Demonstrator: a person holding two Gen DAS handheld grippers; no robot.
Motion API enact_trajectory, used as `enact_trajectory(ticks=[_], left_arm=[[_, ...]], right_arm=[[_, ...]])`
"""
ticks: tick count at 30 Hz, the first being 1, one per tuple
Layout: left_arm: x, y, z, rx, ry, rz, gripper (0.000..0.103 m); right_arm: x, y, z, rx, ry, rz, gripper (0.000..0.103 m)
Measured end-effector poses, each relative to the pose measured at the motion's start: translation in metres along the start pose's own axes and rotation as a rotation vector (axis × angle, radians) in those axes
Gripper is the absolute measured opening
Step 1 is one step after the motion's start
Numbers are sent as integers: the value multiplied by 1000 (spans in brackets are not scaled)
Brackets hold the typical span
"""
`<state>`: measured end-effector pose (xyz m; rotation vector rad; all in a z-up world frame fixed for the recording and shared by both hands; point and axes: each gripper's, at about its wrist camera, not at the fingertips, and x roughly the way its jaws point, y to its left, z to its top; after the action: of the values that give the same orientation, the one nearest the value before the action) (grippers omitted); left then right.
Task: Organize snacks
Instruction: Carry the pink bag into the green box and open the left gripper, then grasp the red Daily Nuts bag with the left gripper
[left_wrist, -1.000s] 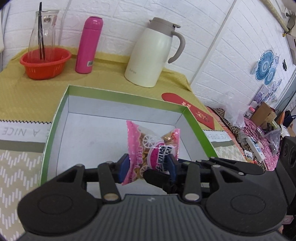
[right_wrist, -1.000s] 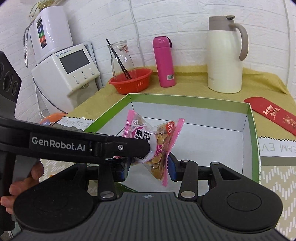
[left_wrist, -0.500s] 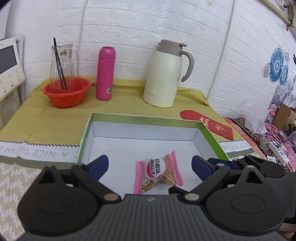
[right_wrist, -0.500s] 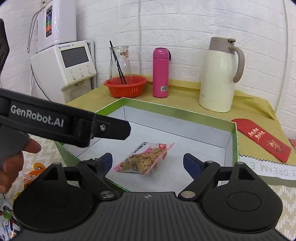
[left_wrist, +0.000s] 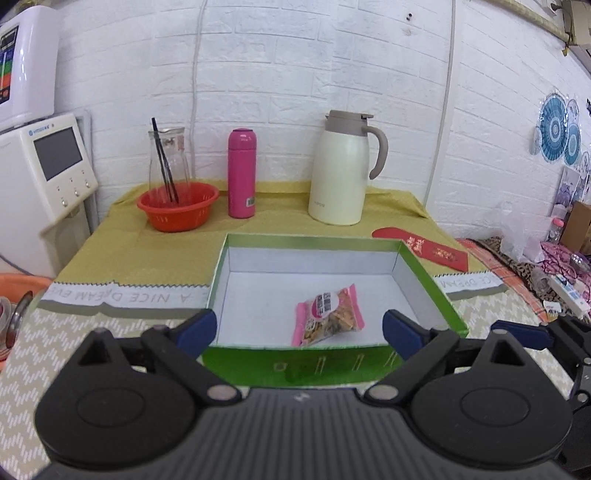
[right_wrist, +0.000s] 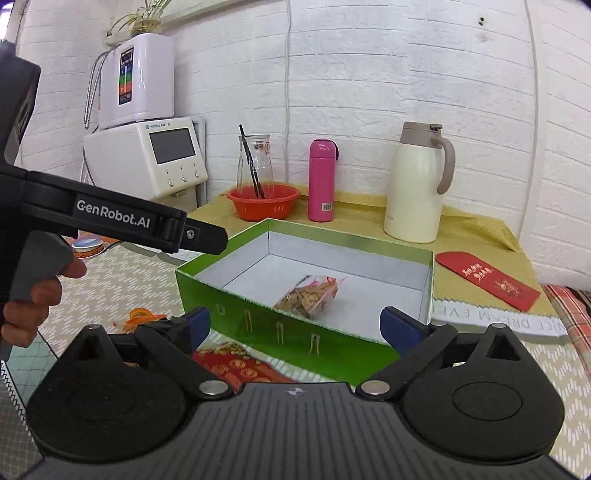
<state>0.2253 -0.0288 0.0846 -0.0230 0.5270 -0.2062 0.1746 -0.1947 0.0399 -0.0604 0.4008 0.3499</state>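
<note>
A pink snack bag (left_wrist: 328, 314) of small biscuits lies flat on the white floor of the green box (left_wrist: 325, 363); it also shows in the right wrist view (right_wrist: 308, 295), inside the same box (right_wrist: 280, 328). My left gripper (left_wrist: 300, 330) is open and empty, held back above the box's near wall. My right gripper (right_wrist: 295, 326) is open and empty, also back from the box's near wall. The left gripper's body (right_wrist: 110, 218) crosses the left side of the right wrist view. More snack packets (right_wrist: 236, 365) lie on the mat in front of the box.
At the back of the table stand a red basket (left_wrist: 177, 210) with a glass carafe, a pink flask (left_wrist: 242, 173) and a cream thermos jug (left_wrist: 341, 170). A red envelope (left_wrist: 424, 247) lies right of the box. A white appliance (right_wrist: 147, 158) stands at the left.
Both grippers opened and let go of the snack bag, which now lies on the box floor. Both grippers have drawn back and up, away from the box.
</note>
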Motion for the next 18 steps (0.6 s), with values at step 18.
enact_trajectory(ticks=[18], left_arm=[[-55,56,-80,-99,103,-99,95]], right_arm=[[19,35,-21,11,125,89,103]])
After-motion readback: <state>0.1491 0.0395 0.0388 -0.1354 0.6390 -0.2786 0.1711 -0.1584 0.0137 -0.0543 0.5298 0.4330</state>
